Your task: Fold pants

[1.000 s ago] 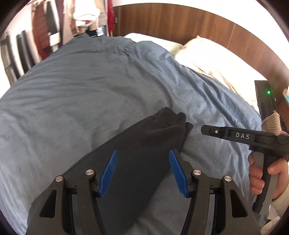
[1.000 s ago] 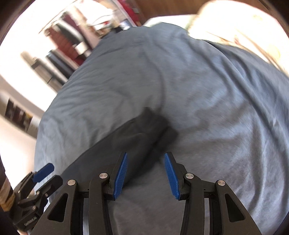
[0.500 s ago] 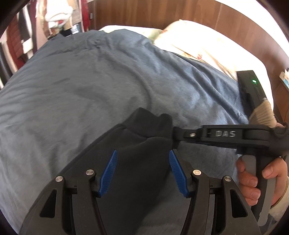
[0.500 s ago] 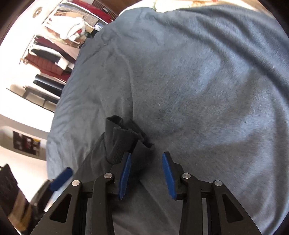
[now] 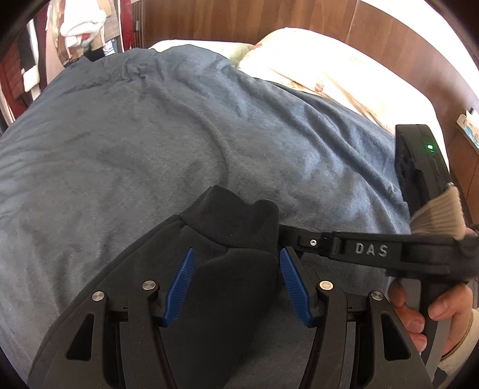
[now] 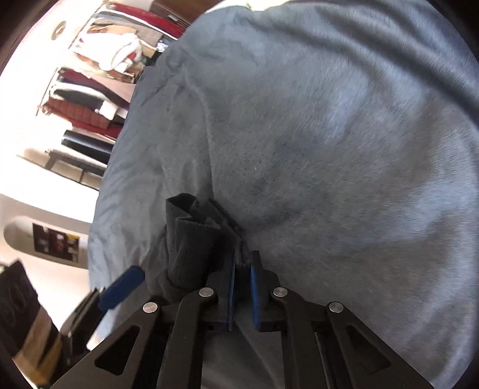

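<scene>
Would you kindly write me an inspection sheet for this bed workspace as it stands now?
Surface: blue-grey blanket over the bed, softly creased.
Job's things: dark pants lying on the blanket, ribbed cuff bunched.
Clutter: nothing seen on the blanket.
Grippers: left hand-held gripper open, astride the pants; right hand-held gripper shut on the cuff edge.
Cables: nothing seen.
Surroundings: pillow, wooden headboard, hanging clothes.
</scene>
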The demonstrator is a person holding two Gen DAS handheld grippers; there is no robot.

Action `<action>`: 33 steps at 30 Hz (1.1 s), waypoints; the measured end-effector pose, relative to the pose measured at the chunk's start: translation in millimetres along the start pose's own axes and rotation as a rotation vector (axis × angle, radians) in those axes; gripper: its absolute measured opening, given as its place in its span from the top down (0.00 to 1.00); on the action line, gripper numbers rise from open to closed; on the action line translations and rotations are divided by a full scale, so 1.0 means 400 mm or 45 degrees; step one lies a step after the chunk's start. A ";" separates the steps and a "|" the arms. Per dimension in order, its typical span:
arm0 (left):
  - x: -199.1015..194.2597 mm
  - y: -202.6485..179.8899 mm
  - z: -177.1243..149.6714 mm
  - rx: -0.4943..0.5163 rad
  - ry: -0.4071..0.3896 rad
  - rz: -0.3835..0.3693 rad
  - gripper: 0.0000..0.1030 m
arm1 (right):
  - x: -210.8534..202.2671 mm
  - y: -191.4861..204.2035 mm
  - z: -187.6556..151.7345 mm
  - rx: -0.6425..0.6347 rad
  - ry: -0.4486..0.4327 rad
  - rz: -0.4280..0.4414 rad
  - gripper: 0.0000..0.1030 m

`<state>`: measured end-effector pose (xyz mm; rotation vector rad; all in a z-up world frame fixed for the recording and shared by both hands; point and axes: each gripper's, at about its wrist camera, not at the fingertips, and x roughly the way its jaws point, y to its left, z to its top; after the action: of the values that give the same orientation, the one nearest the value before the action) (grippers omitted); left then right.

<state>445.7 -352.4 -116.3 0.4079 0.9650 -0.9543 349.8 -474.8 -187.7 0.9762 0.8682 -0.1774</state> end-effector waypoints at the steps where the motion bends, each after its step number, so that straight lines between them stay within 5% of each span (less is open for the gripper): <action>1: 0.004 -0.003 0.000 0.000 0.003 -0.009 0.44 | -0.006 -0.002 -0.002 -0.003 -0.007 -0.010 0.92; 10: 0.011 -0.011 -0.015 -0.012 0.004 -0.006 0.43 | -0.023 -0.046 -0.025 0.024 -0.016 -0.097 0.90; 15: -0.022 -0.011 -0.020 -0.008 -0.036 0.038 0.43 | -0.090 -0.049 -0.018 0.017 -0.114 -0.207 0.83; 18: -0.035 -0.007 -0.017 0.005 -0.058 0.064 0.43 | -0.127 -0.030 -0.013 0.012 -0.157 -0.135 0.80; 20: -0.035 -0.001 -0.014 0.006 -0.059 0.076 0.43 | -0.128 -0.013 -0.009 0.002 -0.151 -0.077 0.67; 33: -0.032 0.053 -0.027 -0.051 -0.037 0.111 0.43 | 0.009 0.012 -0.001 0.056 0.009 0.052 0.70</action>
<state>455.0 -327.3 -113.6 0.3979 0.9314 -0.8586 354.4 -470.8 -187.1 1.0351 0.8530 -0.1590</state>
